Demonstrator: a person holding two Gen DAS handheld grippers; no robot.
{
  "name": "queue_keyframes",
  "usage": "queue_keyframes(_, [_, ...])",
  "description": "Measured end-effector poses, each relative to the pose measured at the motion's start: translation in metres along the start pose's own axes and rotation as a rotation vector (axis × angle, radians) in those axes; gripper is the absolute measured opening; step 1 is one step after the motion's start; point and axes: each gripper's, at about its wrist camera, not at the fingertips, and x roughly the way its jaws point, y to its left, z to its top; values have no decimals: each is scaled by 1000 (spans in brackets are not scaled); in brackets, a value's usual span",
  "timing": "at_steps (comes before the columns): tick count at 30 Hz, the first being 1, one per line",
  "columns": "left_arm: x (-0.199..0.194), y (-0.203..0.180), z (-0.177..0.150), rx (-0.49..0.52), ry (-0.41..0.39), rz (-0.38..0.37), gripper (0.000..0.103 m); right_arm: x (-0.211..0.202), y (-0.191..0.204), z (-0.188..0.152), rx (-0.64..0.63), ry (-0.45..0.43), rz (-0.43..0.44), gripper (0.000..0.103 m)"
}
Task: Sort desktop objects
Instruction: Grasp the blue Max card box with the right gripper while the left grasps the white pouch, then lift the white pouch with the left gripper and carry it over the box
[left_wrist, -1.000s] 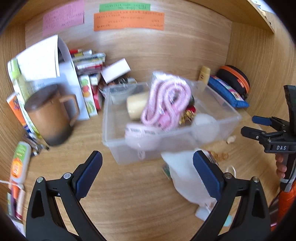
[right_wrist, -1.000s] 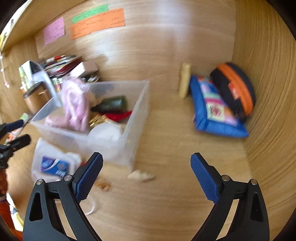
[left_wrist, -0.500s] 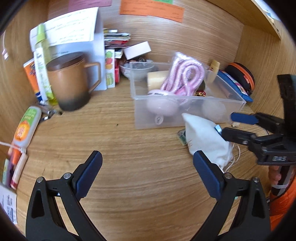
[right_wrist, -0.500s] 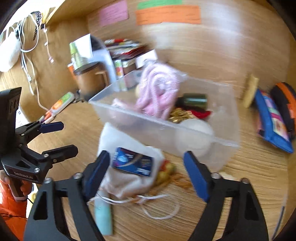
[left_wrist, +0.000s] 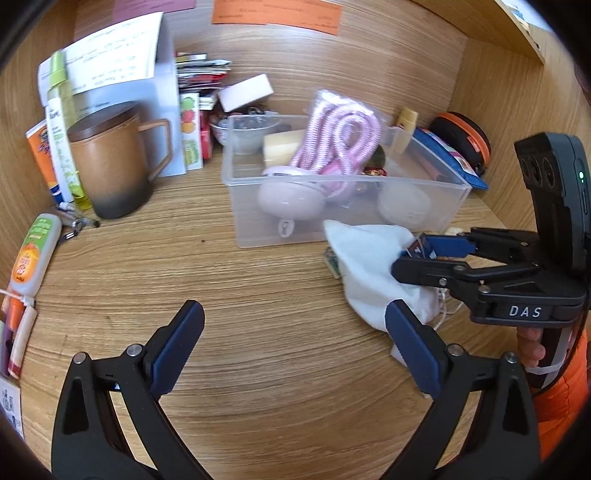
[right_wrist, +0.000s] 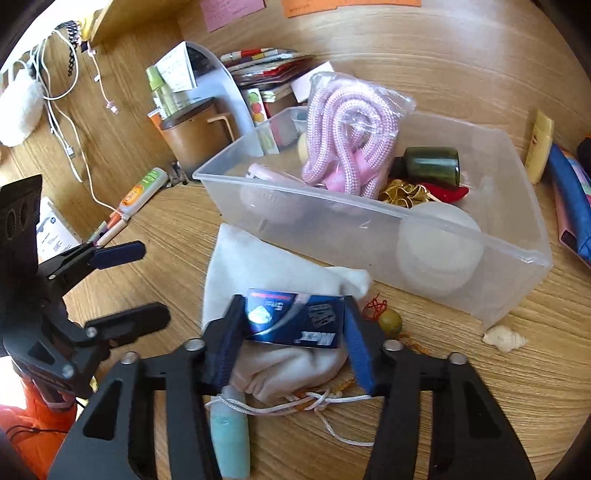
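Left gripper (left_wrist: 293, 347): jaws spread wide over bare wooden desk (left_wrist: 258, 332), holding nothing and touching nothing. To its right lies a white drawstring pouch (right_wrist: 258, 273), just in front of the clear plastic bin (right_wrist: 517, 236). Right gripper (right_wrist: 293, 332): jaws have just been closing and now flank a dark blue packet (right_wrist: 295, 321) resting on the pouch; both pads sit against its short edges, gripping it.
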Motion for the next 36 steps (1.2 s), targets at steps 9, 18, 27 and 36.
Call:
queue_keyframes(9, [10, -32, 10, 74, 22, -60, 100, -25, -15, -2, 14, -58, -58, 45])
queue_keyframes(18, [58, -55, 21, 92, 135, -80, 100, -52, -51, -16, 87, -107, -114, 45])
queue_keyframes(27, [80, -65, 28, 75, 185, -83, 103, -55, -63, -18, 84, -119, -98, 45])
queue_keyframes(36, [74, -74, 26, 186, 89, -3, 82, -56, -63, -19, 77, -125, -87, 45])
